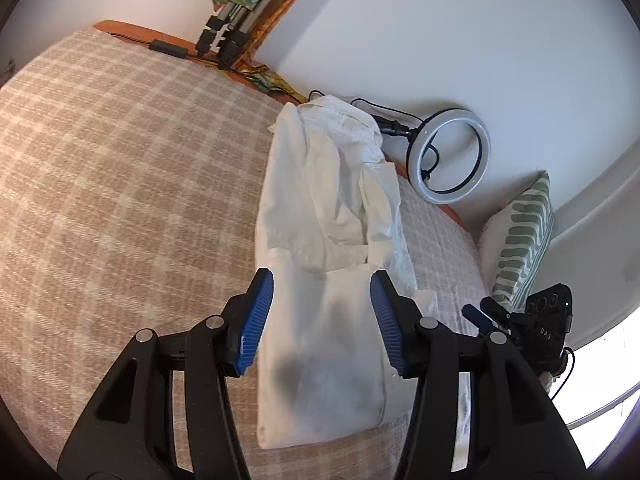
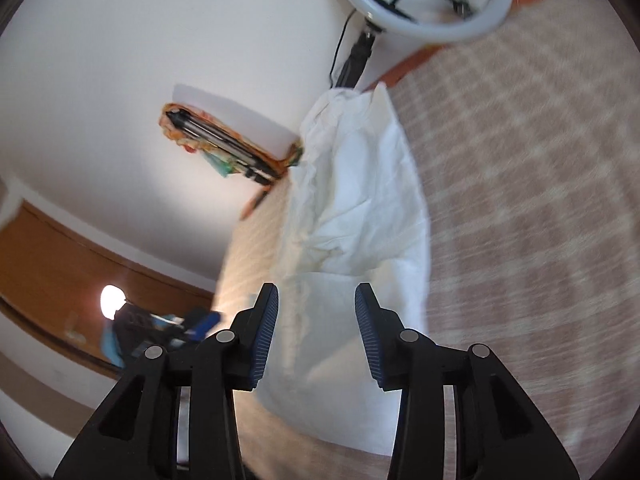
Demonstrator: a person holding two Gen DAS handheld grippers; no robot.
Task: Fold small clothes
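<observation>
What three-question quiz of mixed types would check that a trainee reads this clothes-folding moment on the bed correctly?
1. True or false: the left gripper is clamped on the white garment.
2. What does the white garment lie on? A) a bare wooden floor B) a checked beige blanket C) a glass desk
3. Name the round thing leaning at the wall beyond the garment.

Key
1. False. Its blue pads stand apart on either side of the cloth; the right gripper is open too.
2. B
3. A ring light.
</observation>
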